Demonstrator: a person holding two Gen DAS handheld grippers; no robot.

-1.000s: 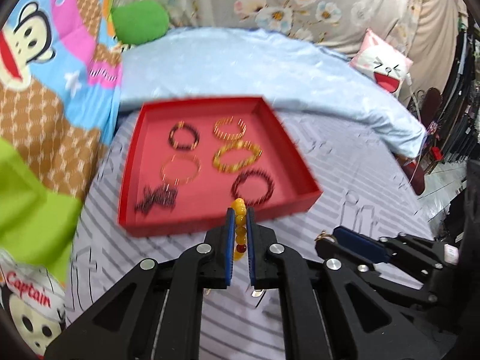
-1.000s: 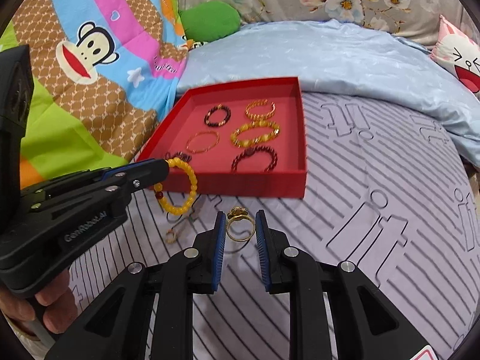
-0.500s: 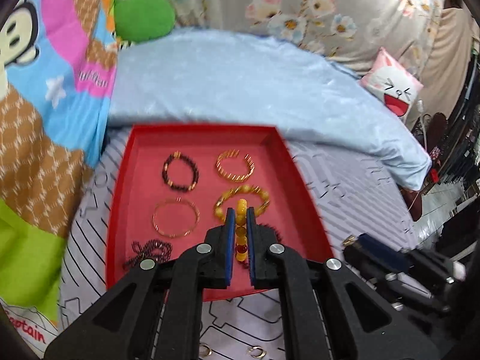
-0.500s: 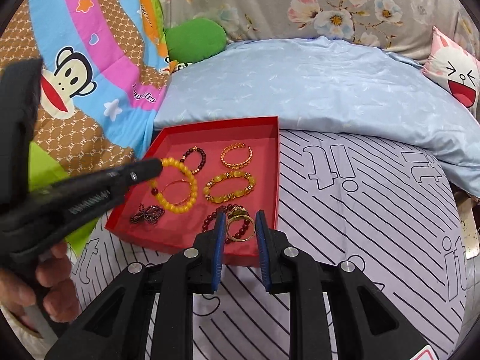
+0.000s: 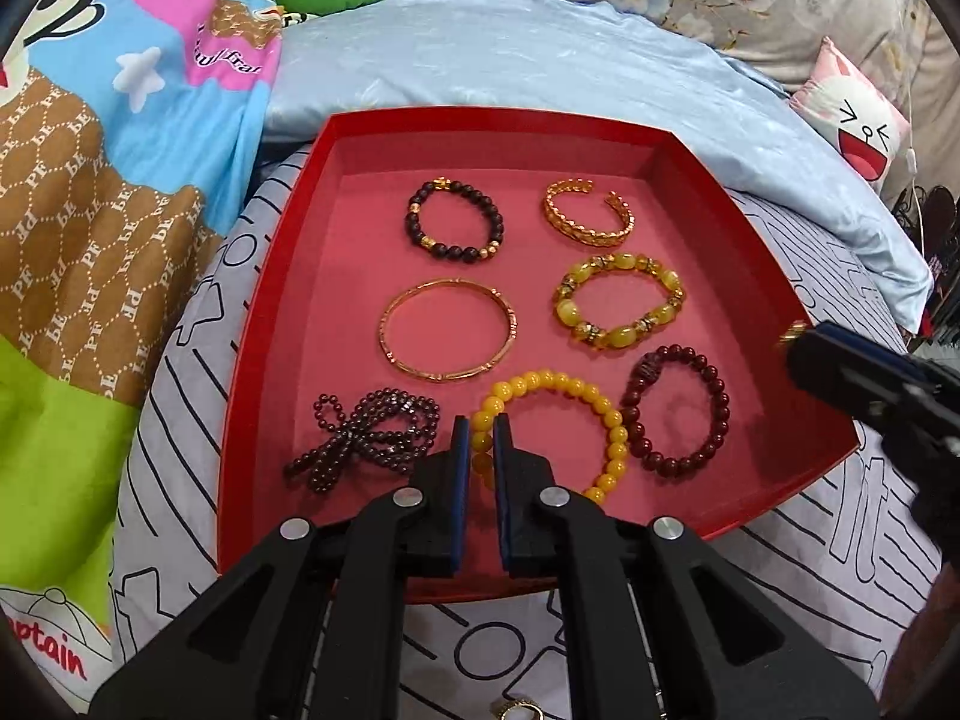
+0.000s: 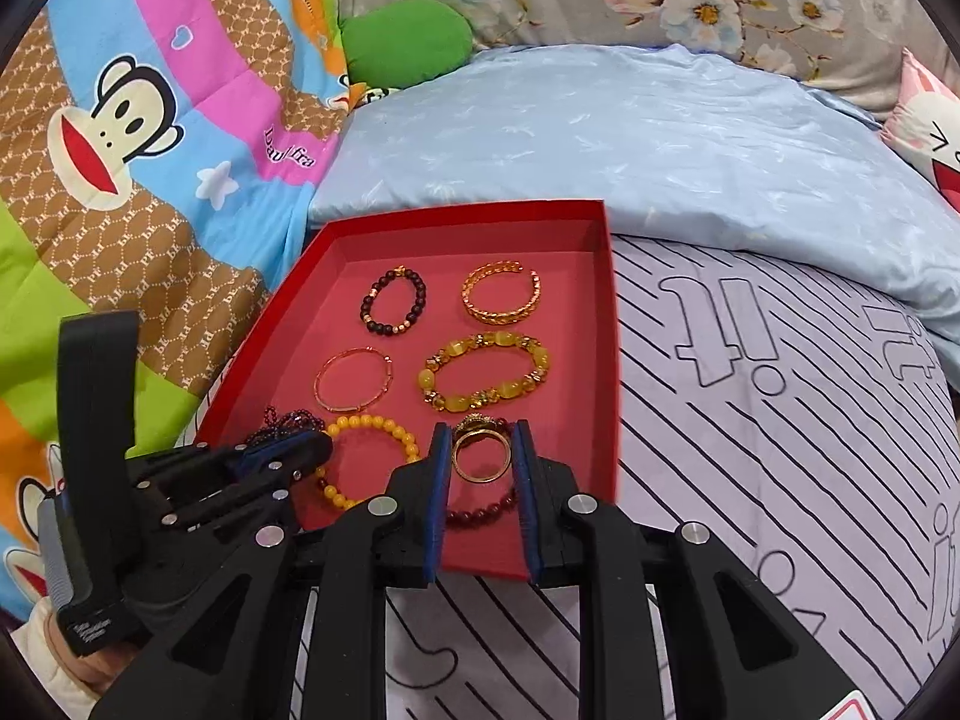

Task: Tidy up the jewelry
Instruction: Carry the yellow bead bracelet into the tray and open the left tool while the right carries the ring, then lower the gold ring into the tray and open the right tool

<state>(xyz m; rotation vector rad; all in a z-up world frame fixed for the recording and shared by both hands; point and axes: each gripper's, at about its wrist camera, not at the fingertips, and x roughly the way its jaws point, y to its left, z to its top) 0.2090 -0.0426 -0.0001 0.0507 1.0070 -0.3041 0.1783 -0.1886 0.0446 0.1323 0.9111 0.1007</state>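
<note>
Over bedsheet (image 5: pixel 180 396), yellow bracelet (image 5: pixel 558 402) sits pinched between left fingers (image 5: pixel 459 450).

Readable txt, few bits only:

- Monkey-print quilt (image 5: pixel 90 228): brown patches w/ repeated "PF" monogram, seen in both wrist views. Pink band carries script, approx. "Paul fra…", cut off by a fold (image 5: pixel 225 60); right wrist view shows the same script as "…aul fra" (image 6: pixel 291 153).
- Same quilt, bottom-left corner of left wrist view: red word "Captain", first letters cut by the frame edge (image 5: pixel 45 651).
- Striped bedsheet (image 6: pixel 780 396): big outlined letters "it" + "!" drawn in black line.
- Left hand-held gripper (image 6: pixel 324 450) handle, right wrist view: small white label (image 6: pixel 96 630), too small/blurred to read.
</note>
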